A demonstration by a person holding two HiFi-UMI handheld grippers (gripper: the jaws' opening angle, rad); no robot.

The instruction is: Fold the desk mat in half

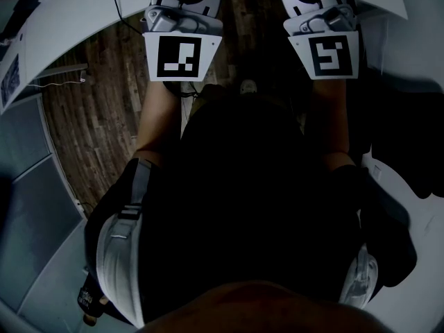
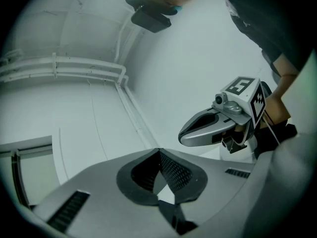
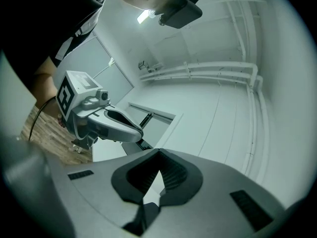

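No desk mat shows in any view. In the head view both grippers are held close to the person's dark-clothed body; the left marker cube (image 1: 182, 56) and the right marker cube (image 1: 334, 56) sit at the top, and the jaws run off the frame. In the left gripper view my left gripper (image 2: 159, 151) is shut, tips together with nothing between them, and points at a white wall. My right gripper (image 3: 158, 151) is also shut and empty. Each camera catches the other gripper: the right gripper (image 2: 184, 137) and the left gripper (image 3: 138, 133), both with jaws together.
Dark wood floor (image 1: 90, 116) lies below, with a white curved tabletop (image 1: 69, 26) at upper left and grey panels (image 1: 28, 186) at left. White pipes (image 2: 64, 68) run along the wall. A ceiling light (image 3: 144, 16) glows, and a door frame (image 3: 153, 114) stands behind.
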